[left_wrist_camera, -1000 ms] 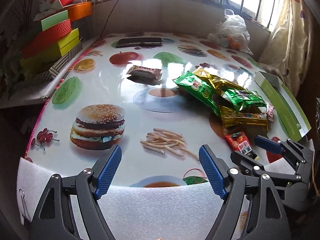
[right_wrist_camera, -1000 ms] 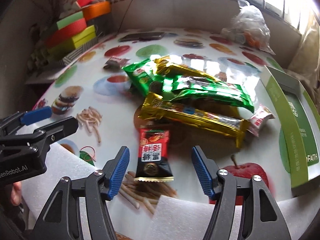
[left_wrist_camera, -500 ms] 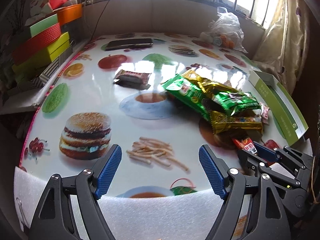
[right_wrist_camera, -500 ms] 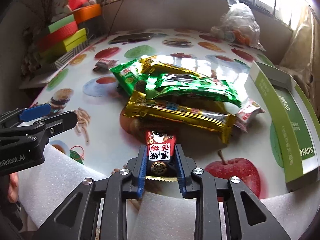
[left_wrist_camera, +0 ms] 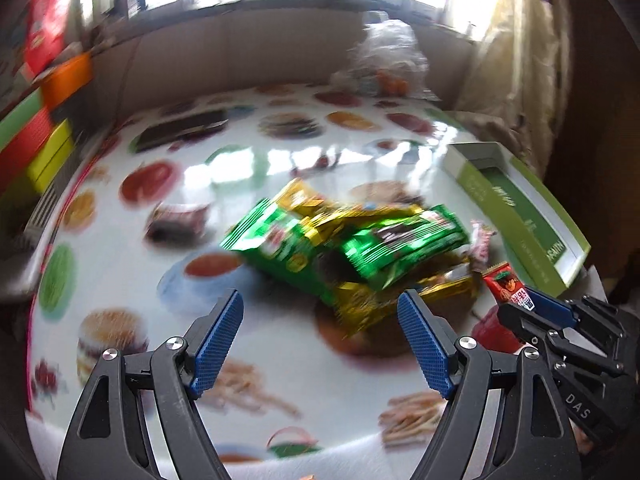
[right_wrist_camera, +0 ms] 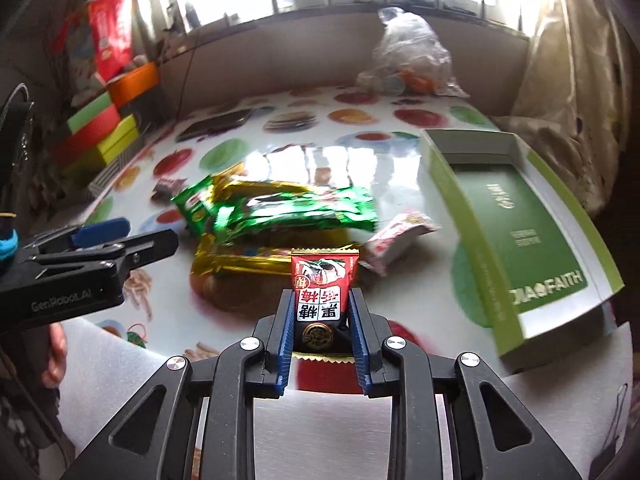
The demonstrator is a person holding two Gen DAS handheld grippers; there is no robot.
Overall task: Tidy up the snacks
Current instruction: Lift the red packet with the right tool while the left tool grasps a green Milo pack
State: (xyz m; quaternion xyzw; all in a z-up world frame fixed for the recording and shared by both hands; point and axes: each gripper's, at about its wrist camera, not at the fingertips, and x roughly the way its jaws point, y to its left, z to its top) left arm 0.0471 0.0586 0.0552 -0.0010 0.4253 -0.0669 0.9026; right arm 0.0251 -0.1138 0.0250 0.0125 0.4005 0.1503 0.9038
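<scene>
My right gripper (right_wrist_camera: 320,300) is shut on a small red snack packet (right_wrist_camera: 322,280) with black-and-white characters, lifted off the table. That packet (left_wrist_camera: 505,283) also shows at the right of the left wrist view, held in the right gripper (left_wrist_camera: 532,304). My left gripper (left_wrist_camera: 320,322) stands open with nothing between its blue pads, above the table short of the pile of green and gold wrappers (left_wrist_camera: 344,248). The same pile (right_wrist_camera: 276,212) lies just beyond the held packet. A pink-white packet (right_wrist_camera: 398,232) sits at its right, and a small dark packet (left_wrist_camera: 176,220) lies apart at the left.
An open green-and-white box (right_wrist_camera: 516,216) lies at the right edge of the fruit-print table (right_wrist_camera: 400,128). Stacked coloured boxes (right_wrist_camera: 100,132) stand at the far left, a clear plastic bag (right_wrist_camera: 408,56) at the back, a dark flat item (left_wrist_camera: 184,130) at the back left. White foam (right_wrist_camera: 104,376) pads the near edge.
My right gripper closed on the red packet and lifted it off the table. Both grippers shifted forward and right, toward the pile and the green box; the left stayed open.
</scene>
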